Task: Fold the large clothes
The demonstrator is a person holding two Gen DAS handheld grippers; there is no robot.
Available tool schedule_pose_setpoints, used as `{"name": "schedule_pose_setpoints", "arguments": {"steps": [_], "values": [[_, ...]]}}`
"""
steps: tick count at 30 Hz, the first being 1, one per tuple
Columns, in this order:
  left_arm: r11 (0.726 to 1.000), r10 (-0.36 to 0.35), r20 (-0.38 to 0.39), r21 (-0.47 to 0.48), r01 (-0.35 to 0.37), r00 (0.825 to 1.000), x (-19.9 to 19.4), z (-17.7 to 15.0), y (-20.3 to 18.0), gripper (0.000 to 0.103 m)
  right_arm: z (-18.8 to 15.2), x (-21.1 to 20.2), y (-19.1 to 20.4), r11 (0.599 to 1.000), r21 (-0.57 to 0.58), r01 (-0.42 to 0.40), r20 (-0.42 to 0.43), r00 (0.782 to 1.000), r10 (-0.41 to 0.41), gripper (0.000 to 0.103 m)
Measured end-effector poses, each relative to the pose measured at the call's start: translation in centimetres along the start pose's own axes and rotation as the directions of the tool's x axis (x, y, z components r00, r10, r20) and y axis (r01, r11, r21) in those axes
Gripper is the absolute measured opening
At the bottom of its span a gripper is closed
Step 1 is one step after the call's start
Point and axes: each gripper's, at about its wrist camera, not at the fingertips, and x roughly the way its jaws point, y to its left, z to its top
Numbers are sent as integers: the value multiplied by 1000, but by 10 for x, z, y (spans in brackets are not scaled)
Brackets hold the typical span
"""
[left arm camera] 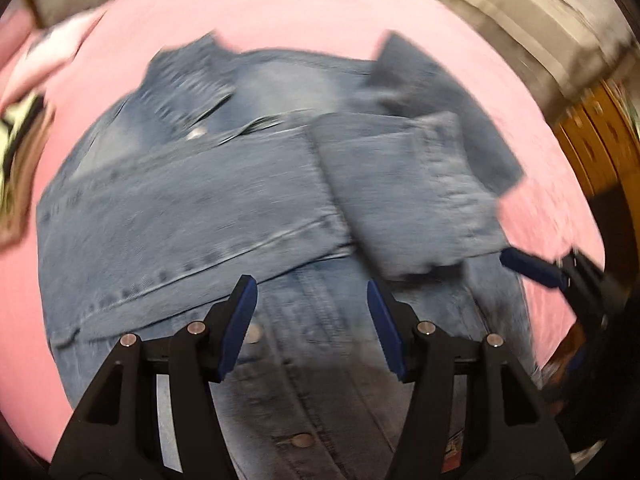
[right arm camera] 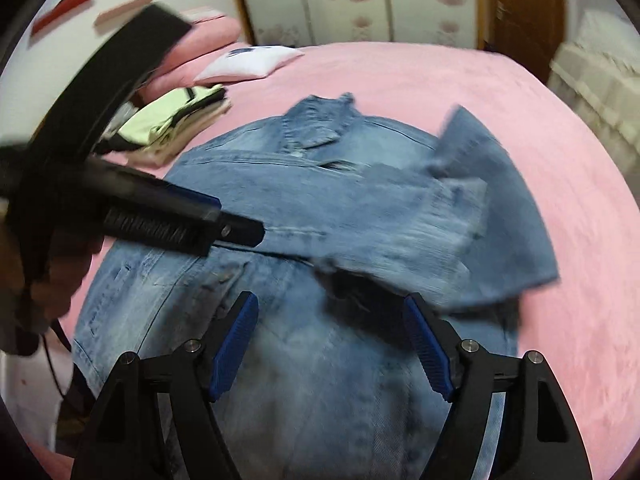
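Observation:
A blue denim jacket (left arm camera: 224,208) lies front up on the pink bed (left arm camera: 288,12), its collar (right arm camera: 316,124) at the far side. Both sleeves are folded across the chest; the right sleeve's cuff (right arm camera: 448,232) lies on top. My left gripper (left arm camera: 310,284) hovers over the button placket, open with nothing between its pads. My right gripper (right arm camera: 331,298) is open above the jacket's lower body, just short of the cuff, and holds nothing. The left gripper (right arm camera: 224,228) also shows from the side in the right wrist view, over the left sleeve. Both views are blurred.
A pile of folded clothes (right arm camera: 176,124) sits on the bed left of the jacket, with a white pillow (right arm camera: 248,64) and a pink pillow (right arm camera: 204,36) behind it. A flowered wardrobe (right arm camera: 360,0) and a brown door (right arm camera: 520,4) stand beyond the bed.

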Motion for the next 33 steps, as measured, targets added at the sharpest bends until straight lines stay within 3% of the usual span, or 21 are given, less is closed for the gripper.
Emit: {"name": "schedule_pose_setpoints", "arguments": {"steps": [5, 8, 12, 17, 21, 24, 26, 28, 30, 33], "values": [[987, 19, 47, 159, -27, 999, -2, -4, -52, 55, -12, -19, -57, 990, 141, 20, -50, 999, -13, 76], [955, 91, 41, 281, -99, 995, 11, -5, -84, 55, -15, -57, -67, 978, 204, 33, -81, 997, -17, 76], [866, 205, 103, 445, -229, 973, 28, -8, -117, 55, -16, -55, -108, 971, 233, 55, -94, 995, -34, 76], [775, 249, 95, 577, -258, 964, 52, -12, -142, 55, -15, -45, -152, 969, 232, 82, -111, 992, -57, 76], [689, 317, 126, 651, -320, 940, 73, -17, -156, 55, -15, -32, -183, 958, 274, 80, -140, 989, -43, 76], [690, 265, 140, 664, -289, 954, 72, -13, -159, 48, -12, -15, -200, 953, 291, 85, -168, 985, -36, 76], [696, 231, 156, 663, -275, 960, 66, -6, -160, 32, -12, -5, -210, 949, 303, 83, -187, 982, -26, 76], [729, 181, 158, 641, -240, 971, 56, 6, -159, 24, -11, 8, -218, 948, 309, 75, -210, 978, -9, 76], [781, 126, 163, 592, -199, 979, 42, 24, -152, 20, -7, 21, -223, 950, 306, 63, -221, 975, 7, 76], [844, 115, 238, 489, -221, 964, 20, 52, -136, 11, 0, 34, -227, 959, 280, 44, -218, 976, 19, 76]]}}
